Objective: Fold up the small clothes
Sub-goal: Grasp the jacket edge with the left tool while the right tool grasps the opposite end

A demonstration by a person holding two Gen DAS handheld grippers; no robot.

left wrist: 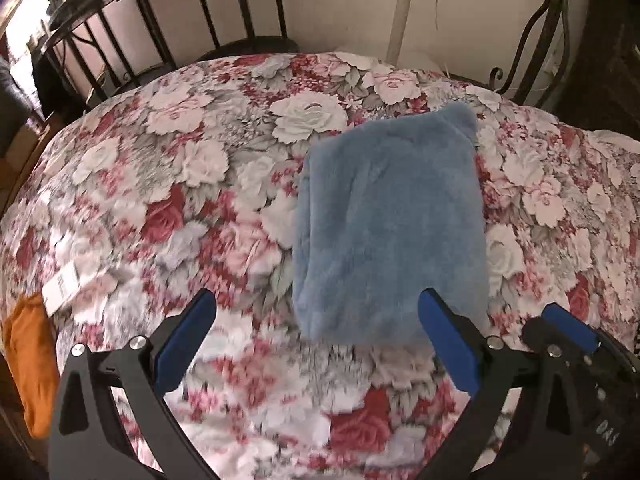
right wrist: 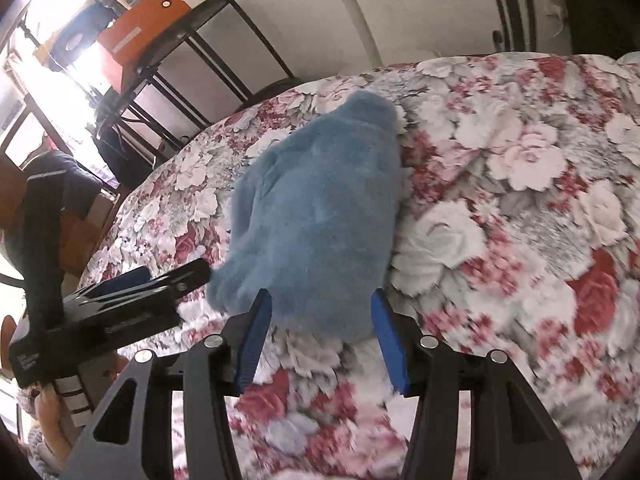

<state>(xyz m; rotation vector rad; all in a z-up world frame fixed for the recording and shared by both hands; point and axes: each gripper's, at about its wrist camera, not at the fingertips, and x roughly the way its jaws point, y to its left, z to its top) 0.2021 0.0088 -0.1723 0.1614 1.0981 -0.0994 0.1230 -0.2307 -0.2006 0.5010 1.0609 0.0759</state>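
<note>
A fluffy blue garment (left wrist: 390,220) lies folded into a thick rectangle on the floral bedspread (left wrist: 180,184). In the left wrist view my left gripper (left wrist: 318,296) hovers over the garment's near edge, jaws wide open and holding nothing. One blue pad of the right gripper's fingers (left wrist: 568,326) shows at the lower right. In the right wrist view the same garment (right wrist: 320,208) sits just beyond my right gripper (right wrist: 320,294), which is open about halfway with only bedspread between its pads. The left gripper (right wrist: 172,274) hangs at the garment's left corner.
A black metal bed frame (left wrist: 160,20) and a pale wall stand behind the bed. An orange cloth (left wrist: 28,360) and a white label (left wrist: 64,284) lie at the bed's left edge. An orange box (right wrist: 136,36) sits on a black rack. A person's hand (right wrist: 44,400) holds the left gripper.
</note>
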